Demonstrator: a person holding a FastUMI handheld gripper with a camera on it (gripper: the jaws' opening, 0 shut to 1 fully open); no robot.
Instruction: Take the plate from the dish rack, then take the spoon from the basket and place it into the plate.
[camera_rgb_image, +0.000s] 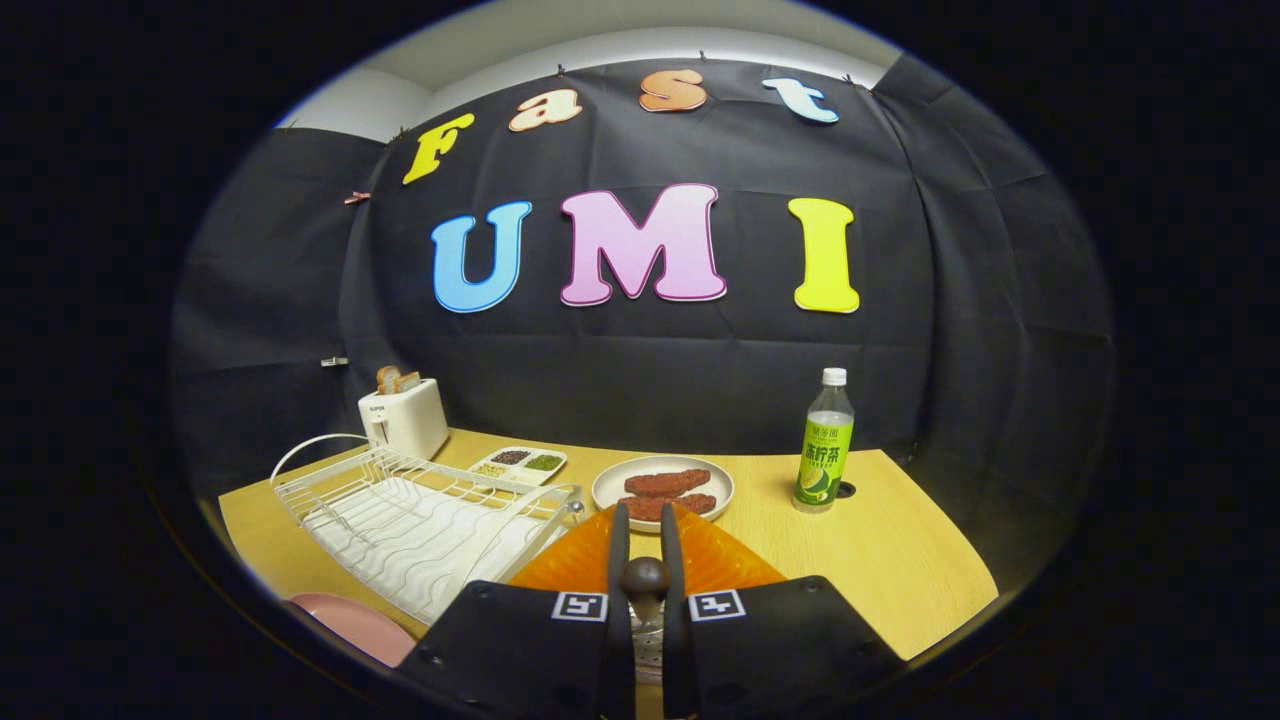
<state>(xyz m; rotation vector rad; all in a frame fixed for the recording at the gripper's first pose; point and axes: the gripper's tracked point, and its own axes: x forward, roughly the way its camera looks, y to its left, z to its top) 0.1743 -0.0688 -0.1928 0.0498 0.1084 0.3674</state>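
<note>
While the tongs (646, 530) stand narrowed, their two fingers (619, 560) press on the dark rounded end of a spoon handle (646, 576) held between them. Just beyond them lies an orange ribbed basket (720, 560). A white wire dish rack (400, 505) sits beside it on the wooden table (900, 560), and a pink plate (350, 620) lies at the rack's near corner. Farther off are a round dish with two brown pieces (664, 487), a small tray of seeds (518, 463), a white toaster (404, 418) holding bread, and a green-labelled bottle (826, 442).
</note>
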